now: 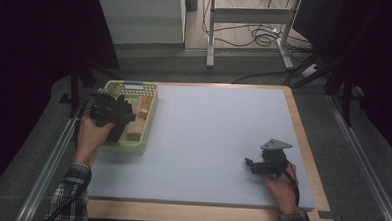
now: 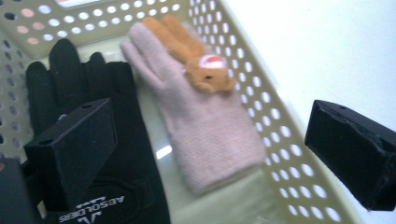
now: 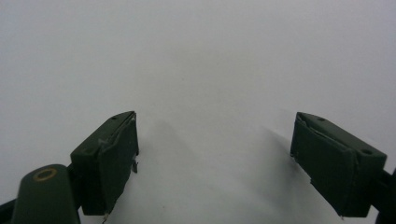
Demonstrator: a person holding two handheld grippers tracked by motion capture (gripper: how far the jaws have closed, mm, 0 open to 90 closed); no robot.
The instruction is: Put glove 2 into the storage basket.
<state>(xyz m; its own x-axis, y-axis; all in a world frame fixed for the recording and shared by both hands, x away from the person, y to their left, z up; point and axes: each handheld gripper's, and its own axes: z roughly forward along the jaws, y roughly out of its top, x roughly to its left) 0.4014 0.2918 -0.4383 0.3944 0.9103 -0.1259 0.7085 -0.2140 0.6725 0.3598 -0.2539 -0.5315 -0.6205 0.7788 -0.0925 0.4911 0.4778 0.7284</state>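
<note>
left gripper (image 2: 205, 154) released, hovering in the basket (image 2: 280, 140) with the pink glove (image 2: 205, 121) between its jaws and the black glove (image 2: 116, 154) under one jaw: closing could snag both; right gripper (image 3: 215, 163) released over bare mat

A pale grey mat (image 1: 217, 141) is laid over a wooden table (image 1: 310, 150), whose edge is seen along the right and near sides. Grey carpet (image 1: 352, 162) is spread around the table. Beyond it, a white cabinet (image 1: 140, 18) is placed at the left, and a metal desk frame (image 1: 248, 15) is set over loose cables (image 1: 259, 38).
</note>
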